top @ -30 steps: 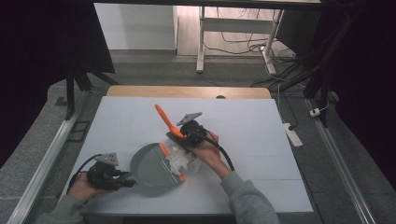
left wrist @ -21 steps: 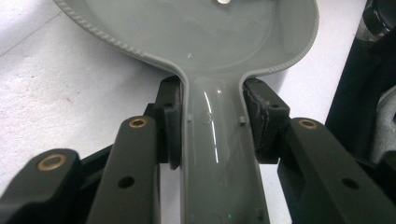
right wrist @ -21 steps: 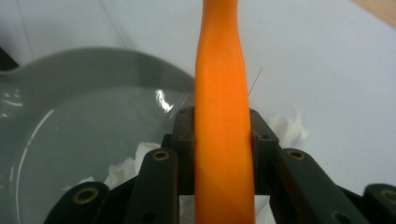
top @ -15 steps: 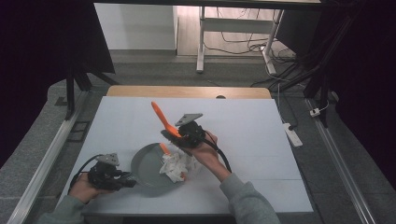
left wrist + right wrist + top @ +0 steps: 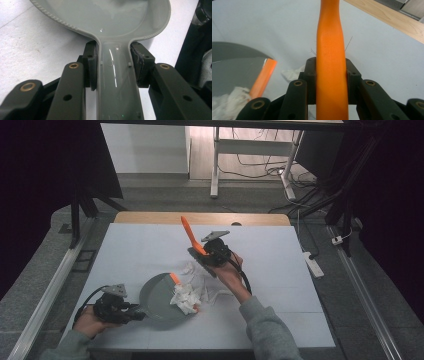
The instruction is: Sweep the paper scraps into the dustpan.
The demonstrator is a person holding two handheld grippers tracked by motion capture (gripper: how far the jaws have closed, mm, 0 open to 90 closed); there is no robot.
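High view: grey dustpan [image 5: 162, 295] lies flat at near-left of the white tabletop [image 5: 280, 255], w/ crumpled paper scraps [image 5: 186, 298] piled at its mouth and a few more just beyond. Its handle points toward the person's left; left gripper [image 5: 134, 312] fingers are clamped on that handle. Right gripper [image 5: 197, 254] fingers hold the orange brush [image 5: 189, 236] by its handle, long axis tilted up and away, lifted clear of the scraps. Scraps lie below-left of the brush, so the right hand is nearer for the next sweep, I judge.
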